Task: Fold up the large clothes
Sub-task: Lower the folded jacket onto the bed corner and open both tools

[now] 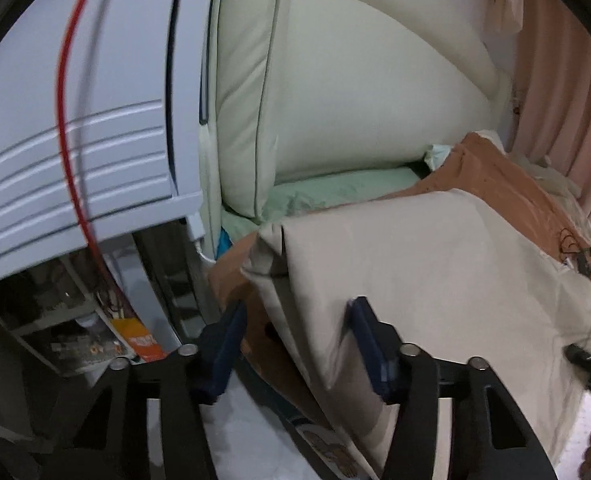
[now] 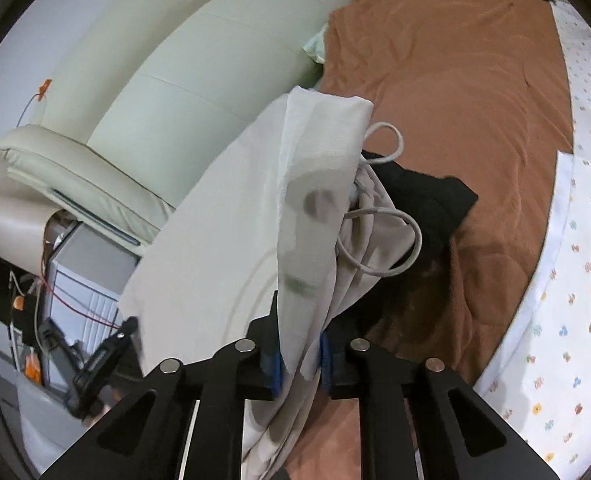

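Right wrist view: right hand-held gripper (image 2: 299, 360) nearly closed, blue pads (image 2: 276, 372) pinching a bunched fold of the pale beige cloth garment (image 2: 255, 208), drawstring loops (image 2: 391, 236) dangling beside. Left wrist view: left hand-held gripper (image 1: 295, 344) wide apart, gripping nothing, garment edge (image 1: 435, 280) passing between and beyond its fingers. Garment stretched lengthwise away from both, draped over the brown fleece blanket (image 2: 455, 100) on the bed.
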{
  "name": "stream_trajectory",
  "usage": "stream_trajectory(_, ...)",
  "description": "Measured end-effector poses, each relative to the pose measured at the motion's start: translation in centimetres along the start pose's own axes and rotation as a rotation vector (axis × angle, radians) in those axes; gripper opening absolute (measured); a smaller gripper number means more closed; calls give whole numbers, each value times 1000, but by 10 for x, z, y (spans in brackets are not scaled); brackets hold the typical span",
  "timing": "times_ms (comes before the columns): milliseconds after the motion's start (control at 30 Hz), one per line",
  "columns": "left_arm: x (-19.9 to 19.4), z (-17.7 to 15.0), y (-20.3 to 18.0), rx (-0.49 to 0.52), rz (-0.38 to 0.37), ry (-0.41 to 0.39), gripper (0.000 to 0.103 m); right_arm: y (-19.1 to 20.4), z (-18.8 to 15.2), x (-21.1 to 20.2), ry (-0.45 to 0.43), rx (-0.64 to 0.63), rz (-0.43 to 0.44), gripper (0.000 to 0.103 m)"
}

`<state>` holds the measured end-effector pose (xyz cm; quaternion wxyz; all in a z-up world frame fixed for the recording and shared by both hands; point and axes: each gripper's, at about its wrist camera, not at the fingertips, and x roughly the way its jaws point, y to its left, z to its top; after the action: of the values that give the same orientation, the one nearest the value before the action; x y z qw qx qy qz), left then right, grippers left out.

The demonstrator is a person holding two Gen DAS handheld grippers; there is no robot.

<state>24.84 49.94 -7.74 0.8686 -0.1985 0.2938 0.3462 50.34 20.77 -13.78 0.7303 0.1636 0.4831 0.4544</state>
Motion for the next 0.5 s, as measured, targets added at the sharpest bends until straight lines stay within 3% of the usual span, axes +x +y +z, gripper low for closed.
stream_trajectory(133,9,4,0,23,49,-1,33,20,13,5,-1,-35,4,13)
stream_trajectory(300,28,5,7,14,108,48,32,48,29,15,3,-67,24,13)
stream_trajectory(400,35,3,6,21,124,70,32,41,36,26,14,-67,-44,12)
stream_trajectory(500,34,3,-2,57,145,74,32,-3,37,42,73,65,-99,19)
